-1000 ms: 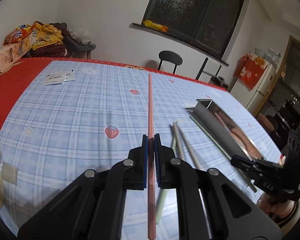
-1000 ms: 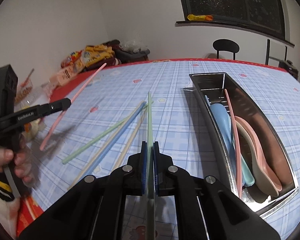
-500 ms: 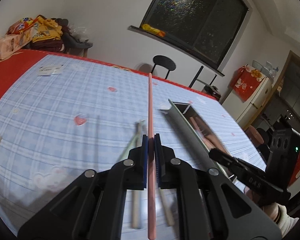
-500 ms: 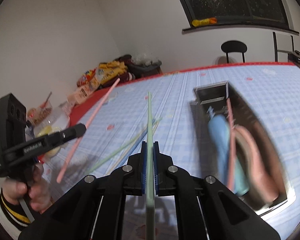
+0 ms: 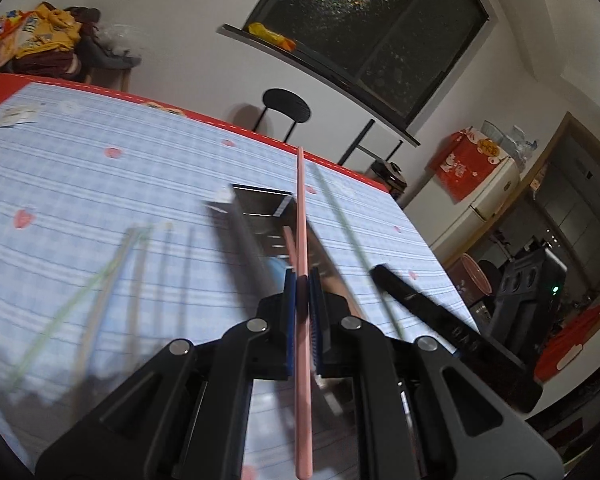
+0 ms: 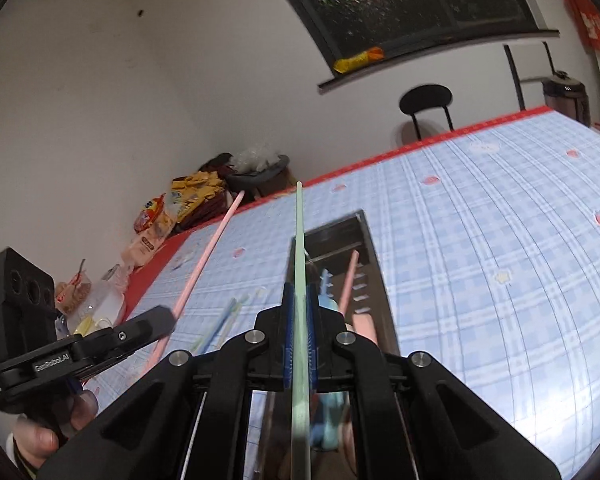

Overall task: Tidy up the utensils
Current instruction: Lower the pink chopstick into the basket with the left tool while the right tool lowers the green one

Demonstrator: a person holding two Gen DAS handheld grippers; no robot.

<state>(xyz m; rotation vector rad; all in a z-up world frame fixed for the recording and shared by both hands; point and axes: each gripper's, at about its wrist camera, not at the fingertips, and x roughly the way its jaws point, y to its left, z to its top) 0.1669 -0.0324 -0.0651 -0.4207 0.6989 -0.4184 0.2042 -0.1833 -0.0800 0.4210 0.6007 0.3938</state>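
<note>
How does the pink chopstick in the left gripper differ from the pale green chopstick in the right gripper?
The pink chopstick is pink; the pale green chopstick is green. The left gripper clamps the pink one, the right gripper the green one. Both are thin, straight, airborne, and point towards the long metal tray.

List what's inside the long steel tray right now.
Inside the long steel tray: a pink chopstick leaning along its right wall, a light-blue utensil and something pink beside it. The near half is covered by the right gripper and its green chopstick.
</note>
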